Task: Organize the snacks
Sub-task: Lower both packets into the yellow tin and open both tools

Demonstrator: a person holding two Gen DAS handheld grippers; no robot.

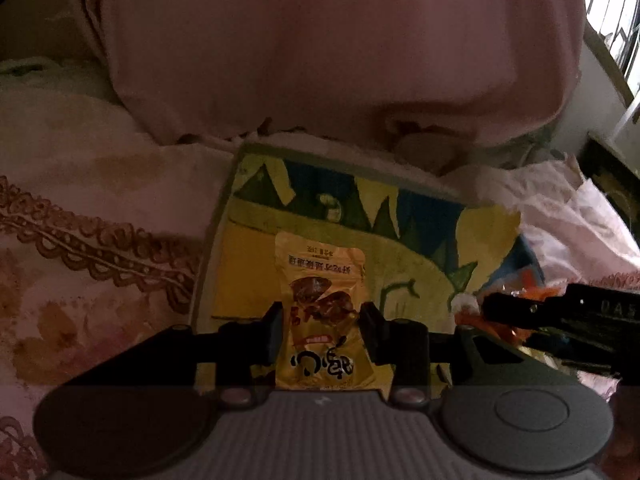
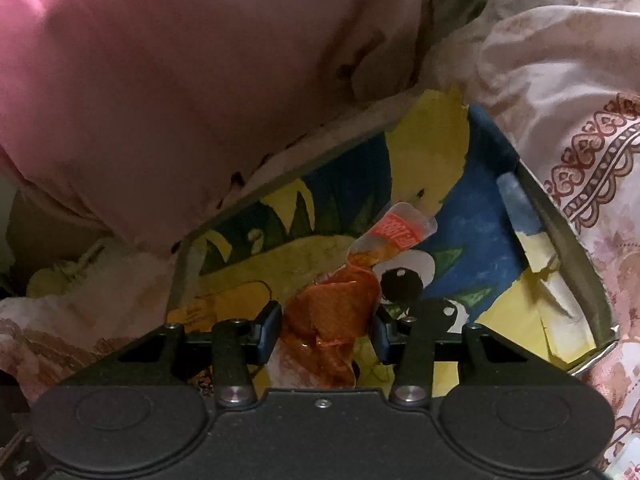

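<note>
In the left wrist view, my left gripper (image 1: 323,320) is shut on a yellow snack packet (image 1: 320,264) printed with brown nuts; the packet sticks out forward over a box (image 1: 248,264) lined with yellow and blue cartoon paper. The right wrist view shows my right gripper (image 2: 328,320) shut on a crumpled clear orange packet (image 2: 336,304), whose labelled top end hangs over the same box (image 2: 560,240). My right gripper (image 1: 520,320) also shows at the right edge of the left wrist view, with orange wrapper at its fingers.
A big pink pillow (image 1: 320,40) lies just behind the box and overhangs its far edge (image 2: 160,80). Floral bedding with a brown lace pattern (image 1: 80,240) surrounds the box (image 2: 580,140). A barred window (image 1: 616,20) is at the upper right.
</note>
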